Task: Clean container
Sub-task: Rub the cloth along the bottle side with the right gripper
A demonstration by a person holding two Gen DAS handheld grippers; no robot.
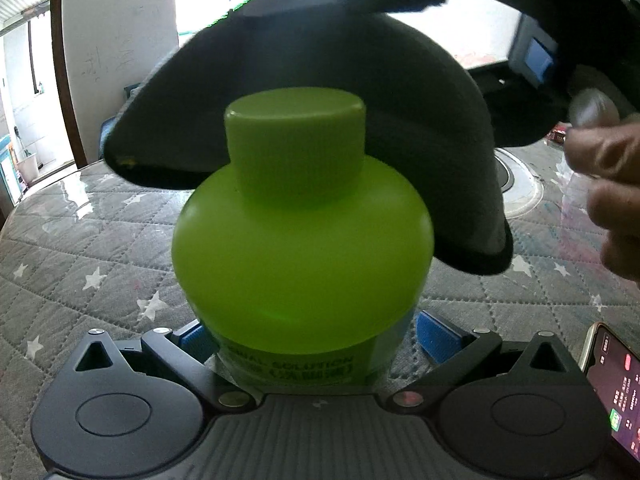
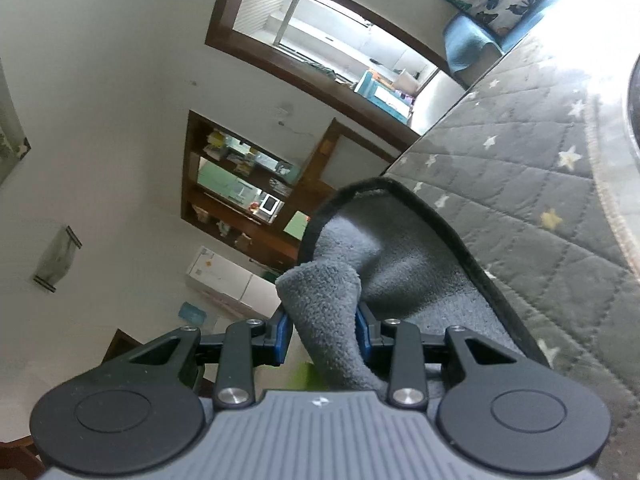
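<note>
Evidently the left gripper (image 1: 308, 332) clamps the green bottle (image 1: 303, 248) above the quilted table (image 1: 80, 240), while the right gripper (image 2: 322, 330) pinches the grey cloth (image 2: 400, 272) over it; wiping goes best with steady holding and firm strokes around the cap (image 1: 296, 148).

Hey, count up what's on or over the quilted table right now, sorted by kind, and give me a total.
Green bottles: 1, the green bottle
Grey cloths: 1, the grey cloth
Phones: 1, the phone
Grippers: 2, the left gripper and the right gripper
Total: 5
</note>
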